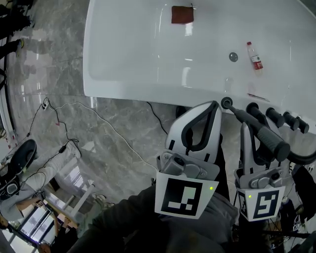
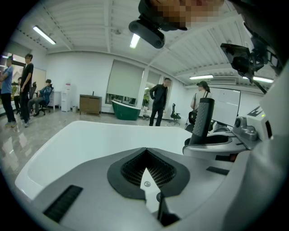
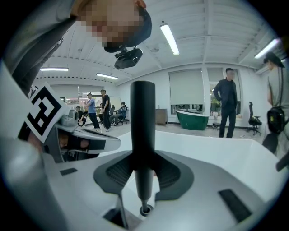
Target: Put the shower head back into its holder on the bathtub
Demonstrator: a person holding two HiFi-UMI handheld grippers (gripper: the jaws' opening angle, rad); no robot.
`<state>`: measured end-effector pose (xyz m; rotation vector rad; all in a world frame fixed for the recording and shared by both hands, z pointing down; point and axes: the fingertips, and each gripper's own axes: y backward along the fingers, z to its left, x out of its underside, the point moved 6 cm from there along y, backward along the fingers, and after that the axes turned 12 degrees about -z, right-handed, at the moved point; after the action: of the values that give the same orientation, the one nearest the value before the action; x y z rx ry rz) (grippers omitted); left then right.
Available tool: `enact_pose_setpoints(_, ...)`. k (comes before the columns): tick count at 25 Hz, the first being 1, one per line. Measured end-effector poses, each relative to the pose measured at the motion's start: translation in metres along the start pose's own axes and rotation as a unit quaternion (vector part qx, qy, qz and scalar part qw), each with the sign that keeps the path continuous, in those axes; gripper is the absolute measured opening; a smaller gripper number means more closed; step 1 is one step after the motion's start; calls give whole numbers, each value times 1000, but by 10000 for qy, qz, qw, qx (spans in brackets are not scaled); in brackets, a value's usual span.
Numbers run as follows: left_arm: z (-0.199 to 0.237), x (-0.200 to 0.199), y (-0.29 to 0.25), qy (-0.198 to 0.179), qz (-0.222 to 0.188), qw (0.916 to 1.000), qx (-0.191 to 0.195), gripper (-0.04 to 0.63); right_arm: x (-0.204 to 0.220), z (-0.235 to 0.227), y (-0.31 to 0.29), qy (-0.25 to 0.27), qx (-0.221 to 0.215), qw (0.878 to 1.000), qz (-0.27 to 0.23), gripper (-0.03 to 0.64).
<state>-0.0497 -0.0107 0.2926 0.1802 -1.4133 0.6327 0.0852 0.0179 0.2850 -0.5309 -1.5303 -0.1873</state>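
The black shower head (image 1: 261, 132) is a ribbed rod lying slantwise over the white bathtub's (image 1: 128, 54) near rim. My right gripper (image 1: 249, 129) is shut on it. In the right gripper view the shower head (image 3: 143, 122) stands upright between the dark pads (image 3: 110, 173), and its thin lower end meets a small dark ring, the holder (image 3: 145, 210). In the head view the holder (image 1: 226, 103) sits on the rim by the rod's far end. My left gripper (image 1: 212, 105) hovers just left of it, shut and holding nothing (image 2: 145, 155). From the left gripper view the shower head (image 2: 202, 120) rises at the right.
Several black tap knobs (image 1: 274, 116) line the rim to the right of the holder. In the tub lie a red-labelled bottle (image 1: 255, 56), a brown square (image 1: 182, 14) and the drain (image 1: 233, 57). Cables (image 1: 64, 123) trail over the marble floor. People (image 3: 227, 108) stand in the background.
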Motion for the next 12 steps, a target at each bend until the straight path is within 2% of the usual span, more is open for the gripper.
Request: enact_pose_setpoints(12,12,17,1,20,176,9998,-34,3,19,0,-8,64,62,9999,96,143)
